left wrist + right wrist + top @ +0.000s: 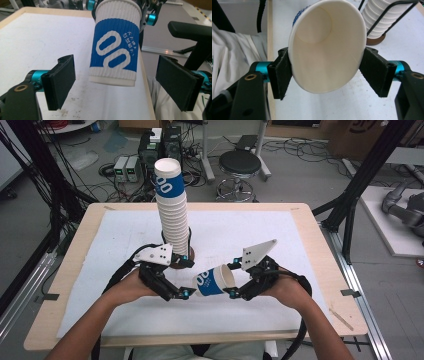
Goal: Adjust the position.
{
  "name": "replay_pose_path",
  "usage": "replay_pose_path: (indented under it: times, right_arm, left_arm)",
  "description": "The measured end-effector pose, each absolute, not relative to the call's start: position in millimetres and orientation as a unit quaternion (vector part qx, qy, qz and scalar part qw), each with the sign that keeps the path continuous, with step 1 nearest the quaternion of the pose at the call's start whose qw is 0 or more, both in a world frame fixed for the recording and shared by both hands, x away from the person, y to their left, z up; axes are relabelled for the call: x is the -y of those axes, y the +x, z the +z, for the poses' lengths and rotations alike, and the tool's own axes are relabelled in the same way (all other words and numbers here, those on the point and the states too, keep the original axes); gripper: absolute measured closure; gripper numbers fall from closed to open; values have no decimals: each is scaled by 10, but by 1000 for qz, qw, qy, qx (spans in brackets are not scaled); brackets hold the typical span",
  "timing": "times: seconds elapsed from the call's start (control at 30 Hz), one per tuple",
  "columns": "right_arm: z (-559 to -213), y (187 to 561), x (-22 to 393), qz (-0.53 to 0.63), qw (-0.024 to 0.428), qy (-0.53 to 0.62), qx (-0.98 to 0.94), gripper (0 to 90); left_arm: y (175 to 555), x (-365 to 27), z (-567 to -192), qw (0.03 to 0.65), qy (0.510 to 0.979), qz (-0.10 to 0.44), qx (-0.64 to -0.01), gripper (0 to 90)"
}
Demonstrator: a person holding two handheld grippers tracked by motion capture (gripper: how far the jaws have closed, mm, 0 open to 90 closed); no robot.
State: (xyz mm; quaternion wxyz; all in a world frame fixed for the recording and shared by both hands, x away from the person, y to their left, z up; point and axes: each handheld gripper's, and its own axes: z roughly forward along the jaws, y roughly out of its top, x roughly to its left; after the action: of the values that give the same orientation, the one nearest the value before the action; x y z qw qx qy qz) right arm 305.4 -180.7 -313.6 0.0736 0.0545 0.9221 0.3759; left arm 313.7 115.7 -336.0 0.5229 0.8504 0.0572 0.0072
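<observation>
Lying on its side in the air above the white mat, the single paper cup points its open mouth toward the right gripper and its base toward the left gripper. The right gripper's two black pads clamp the cup near its rim, one on each side, and the mouth is squeezed slightly oval between them, as the right gripper view shows. In the left gripper view the cup hangs base-first between the left gripper's pads, which stand wide apart with clear air on both sides, touching nothing.

Just behind the two hands stands the tall stack of cups, nested in a black wire holder on a brown base, leaning a little to the left. The mat covers most of the wooden table.

The work in hand looks like carrying this one cup, either to or from that stack. To do it well, the right grip should stay light: the thin wall is already deformed, and more pressure may crease the rim so it nests badly. If the left gripper is to take over, it should close on the ribbed lower body, squarely across it, before the right lets go. Any approach to the stack should be gentle, since the stack is tall and tilted.
</observation>
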Motion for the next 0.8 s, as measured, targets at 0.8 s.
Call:
replay_pose_path:
  times: [0.8]
  right_arm:
    - [-2899,3045,1284,245,92,-5,-965,292]
  left_arm:
    - [3217,-838,-3477,450,892,-16,-45,171]
